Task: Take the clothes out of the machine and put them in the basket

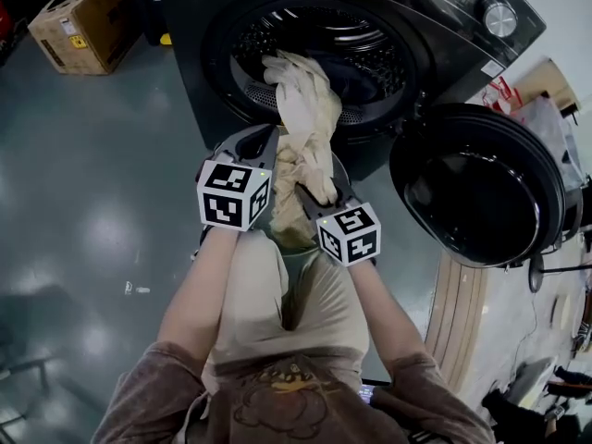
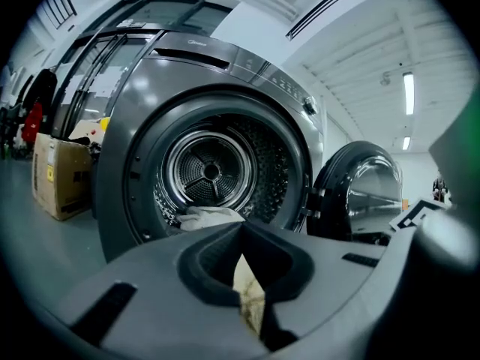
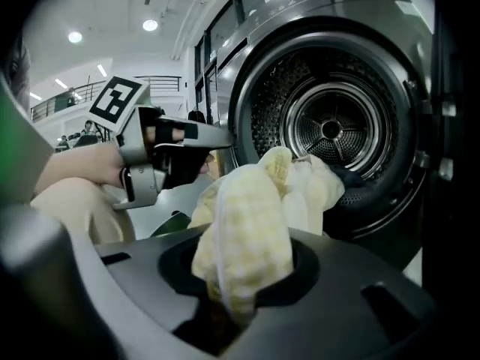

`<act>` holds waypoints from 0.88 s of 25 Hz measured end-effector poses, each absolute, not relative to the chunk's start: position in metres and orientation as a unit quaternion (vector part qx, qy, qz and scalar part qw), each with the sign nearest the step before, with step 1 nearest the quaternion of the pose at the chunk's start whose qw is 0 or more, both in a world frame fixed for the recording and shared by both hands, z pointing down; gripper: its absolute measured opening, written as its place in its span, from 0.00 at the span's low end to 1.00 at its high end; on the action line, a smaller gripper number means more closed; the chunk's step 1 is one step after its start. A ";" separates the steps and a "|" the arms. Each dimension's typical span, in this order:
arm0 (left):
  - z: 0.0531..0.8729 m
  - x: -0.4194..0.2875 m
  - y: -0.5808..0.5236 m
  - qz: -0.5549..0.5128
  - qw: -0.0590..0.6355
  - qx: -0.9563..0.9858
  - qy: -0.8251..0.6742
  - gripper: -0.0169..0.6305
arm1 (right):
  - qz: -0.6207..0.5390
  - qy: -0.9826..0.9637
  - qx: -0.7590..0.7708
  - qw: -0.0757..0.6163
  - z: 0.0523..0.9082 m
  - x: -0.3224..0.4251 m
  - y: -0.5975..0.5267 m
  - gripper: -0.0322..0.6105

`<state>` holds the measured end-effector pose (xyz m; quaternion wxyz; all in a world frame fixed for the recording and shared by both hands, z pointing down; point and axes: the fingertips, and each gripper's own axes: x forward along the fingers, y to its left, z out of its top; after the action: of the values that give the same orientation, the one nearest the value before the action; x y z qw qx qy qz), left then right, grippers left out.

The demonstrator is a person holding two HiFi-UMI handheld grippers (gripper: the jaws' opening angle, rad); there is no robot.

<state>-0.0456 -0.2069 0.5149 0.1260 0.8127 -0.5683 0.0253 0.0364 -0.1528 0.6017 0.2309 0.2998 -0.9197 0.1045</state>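
- Head view: a dark grey, front-loading metal washing machine [image 1: 370, 26] fills the top of the frame. Its round glass door [image 1: 481, 188] is swung open to the right, leaving the mouth free. A pale cream, crumpled cloth garment [image 1: 301, 100] hangs from the drum's lip down to the centre of the frame. There the left gripper [image 1: 264, 151] and, just to its right, the right gripper [image 1: 312, 194] both hold it. Two grips side by side probably keep the long piece gathered and off the floor.
- Left gripper view: the jaws are nearly together, pinching a thin fold of the garment [image 2: 249, 295] at lower centre. Beyond them, more of the garment lies over the lip of the perforated steel drum [image 2: 217, 172].
- Right gripper view: the jaws stand narrow, clamped on a thick bunch of the garment [image 3: 247, 246] at lower centre. The cloth runs back toward the drum [image 3: 330, 130] at upper right, so the garment looks only partly out. The left gripper [image 3: 216, 141] shows at the left of the frame.
- No basket is clearly visible in any view.
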 end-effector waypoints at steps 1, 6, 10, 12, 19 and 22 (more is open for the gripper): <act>0.514 -0.045 -0.206 0.025 0.125 0.813 -0.568 0.03 | 0.113 -0.921 0.296 0.227 0.603 0.036 -0.144 0.22; 0.511 -0.048 -0.203 0.024 0.122 0.812 -0.571 0.03 | 0.122 -0.920 0.295 0.226 0.608 0.040 -0.127 0.39; 0.508 -0.047 -0.199 0.021 0.119 0.813 -0.570 0.03 | 0.109 -0.920 0.315 0.207 0.593 0.041 -0.138 0.48; 0.506 -0.047 -0.196 0.020 0.118 0.814 -0.569 0.03 | 0.100 -0.921 0.322 0.196 0.584 0.041 -0.149 0.48; 0.500 -0.049 -0.186 0.015 0.117 0.816 -0.566 0.03 | 0.076 -0.907 0.362 0.201 0.578 0.038 -0.233 0.56; 0.498 -0.048 -0.183 0.015 0.114 0.817 -0.564 0.03 | 0.078 -0.899 0.374 0.215 0.580 0.031 -0.274 0.63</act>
<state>-0.0479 -0.1834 0.4978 0.1141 0.8174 -0.5644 0.0151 0.0308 -0.2742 0.5798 0.2147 0.3743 -0.8987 0.0779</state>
